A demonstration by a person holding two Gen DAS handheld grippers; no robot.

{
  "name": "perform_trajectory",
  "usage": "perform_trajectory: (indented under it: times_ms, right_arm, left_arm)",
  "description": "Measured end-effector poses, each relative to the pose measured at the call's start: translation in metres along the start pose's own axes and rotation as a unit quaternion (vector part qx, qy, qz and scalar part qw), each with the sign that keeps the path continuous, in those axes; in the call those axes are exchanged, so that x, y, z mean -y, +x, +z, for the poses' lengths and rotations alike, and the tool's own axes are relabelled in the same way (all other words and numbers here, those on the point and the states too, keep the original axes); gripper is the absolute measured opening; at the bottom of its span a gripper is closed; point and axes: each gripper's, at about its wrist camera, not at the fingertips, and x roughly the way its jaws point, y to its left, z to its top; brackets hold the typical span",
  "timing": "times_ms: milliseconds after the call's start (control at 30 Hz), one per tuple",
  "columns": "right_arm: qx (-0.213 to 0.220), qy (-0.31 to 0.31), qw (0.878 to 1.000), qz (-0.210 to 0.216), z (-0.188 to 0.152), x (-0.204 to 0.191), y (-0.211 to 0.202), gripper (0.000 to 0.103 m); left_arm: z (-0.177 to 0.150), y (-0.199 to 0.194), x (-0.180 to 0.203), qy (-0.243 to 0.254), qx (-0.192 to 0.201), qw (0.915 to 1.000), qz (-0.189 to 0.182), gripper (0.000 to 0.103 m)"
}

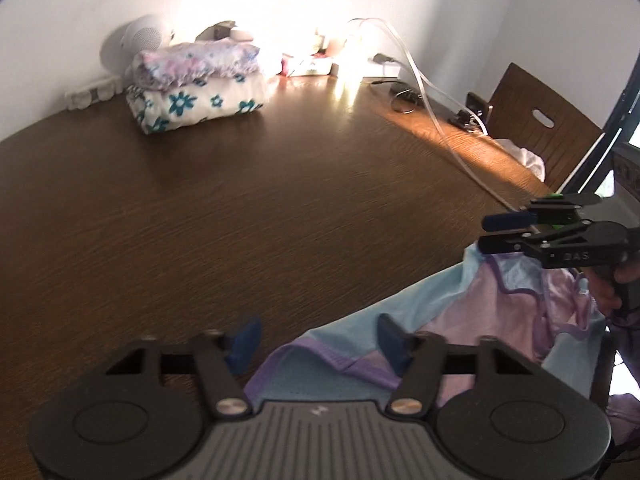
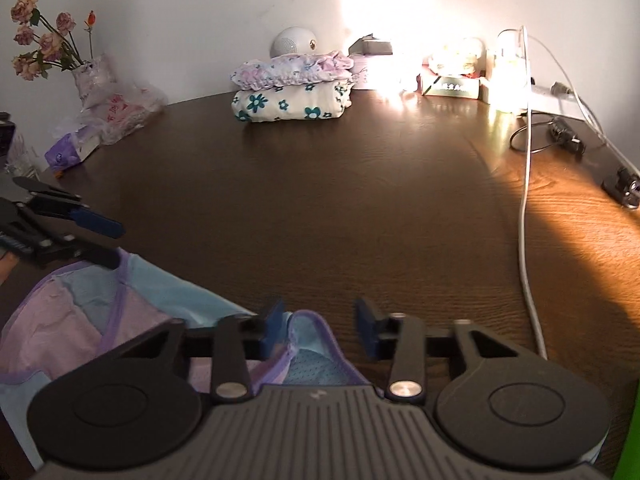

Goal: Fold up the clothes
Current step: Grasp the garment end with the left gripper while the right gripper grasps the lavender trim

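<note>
I'm working at a dark wood-grain table [image 1: 248,200] pushed against a white wall, with strong light glaring off the far edge. Two folded garments are sitting stacked at the back: a cream one with teal flowers [image 2: 290,106] underneath, a ruffled pastel floral one [image 2: 292,70] on top, and a round white speaker [image 2: 289,42] is standing behind them. Dried roses in a wrapped vase [image 2: 94,76] are standing at the far left, and a white cable [image 2: 527,184] is running down the right side of the table. The garment I'm folding, a light blue and lilac mesh top with purple trim [image 1: 500,312], is lying bunched at the near edge of the table, just under both tools. My left gripper [image 1: 318,344] is hovering over it with jaws partly apart; the right blue pad is sitting against the cloth, the left pad is over bare wood, and nothing is pinched that I can see. My right gripper [image 2: 322,326] is also partly open, a fold of the blue fabric is rising between its fingers and touching the left pad, not clamped. A wooden chair [image 1: 540,128] is standing past the right table edge with white cloth on its seat.
</note>
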Motion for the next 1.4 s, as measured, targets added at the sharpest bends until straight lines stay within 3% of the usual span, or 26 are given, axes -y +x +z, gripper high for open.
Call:
perform_trajectory:
  times_ms: [133, 200, 467, 633, 733, 933, 1067, 1133, 1233, 1300, 1333, 1400]
  right_arm:
    - [-0.003, -0.007, 1.000, 0.003, -0.006, -0.004, 0.005, 0.014]
    - [0.001, -0.009, 1.000, 0.004, -0.008, -0.006, 0.005, 0.008]
    - [0.041, -0.016, 0.999, 0.013, -0.004, -0.009, -0.016, 0.005]
    - [0.075, -0.046, 0.996, 0.015, -0.007, -0.021, -0.046, 0.005]
    - [0.088, -0.072, 0.993, 0.027, -0.016, -0.028, -0.068, 0.005]
    - [0.064, -0.095, 0.992, 0.059, -0.054, -0.033, -0.108, 0.004]
    - [0.010, -0.096, 0.994, 0.052, -0.079, -0.029, -0.110, 0.004]
    - [-0.013, -0.096, 0.994, 0.048, -0.090, -0.027, -0.111, 0.004]
    - [0.008, -0.081, 0.996, 0.039, -0.087, -0.024, -0.120, 0.009]
    - [0.029, -0.076, 0.996, 0.040, -0.084, -0.025, -0.126, 0.021]
    - [0.039, -0.073, 0.996, 0.042, -0.083, -0.027, -0.126, 0.036]
    - [0.041, -0.069, 0.996, 0.047, -0.080, -0.030, -0.118, 0.041]
  left_arm:
    - [-0.004, 0.005, -0.008, -0.018, -0.008, 0.9998, -0.006, 0.020]
    - [-0.004, 0.005, -0.008, -0.018, -0.008, 0.9998, -0.006, 0.007]
    - [-0.009, -0.010, 0.004, 0.001, 0.017, 0.9998, 0.005, 0.004]
    - [-0.018, -0.040, 0.026, 0.035, 0.060, 0.9972, 0.027, 0.004]
    - [-0.036, -0.060, 0.041, 0.048, 0.089, 0.9947, 0.019, 0.004]
    - [-0.097, -0.085, 0.064, 0.008, 0.124, 0.9917, 0.030, 0.004]
    - [-0.139, -0.093, 0.074, -0.040, 0.128, 0.9901, 0.041, 0.004]
    - [-0.152, -0.095, 0.077, -0.059, 0.134, 0.9883, 0.044, 0.005]
    - [-0.162, -0.103, 0.079, -0.076, 0.146, 0.9846, 0.058, 0.012]
    - [-0.161, -0.107, 0.073, -0.092, 0.148, 0.9822, 0.069, 0.038]
    - [-0.159, -0.109, 0.070, -0.101, 0.152, 0.9803, 0.075, 0.042]
    - [-0.156, -0.111, 0.065, -0.122, 0.159, 0.9760, 0.086, 0.043]
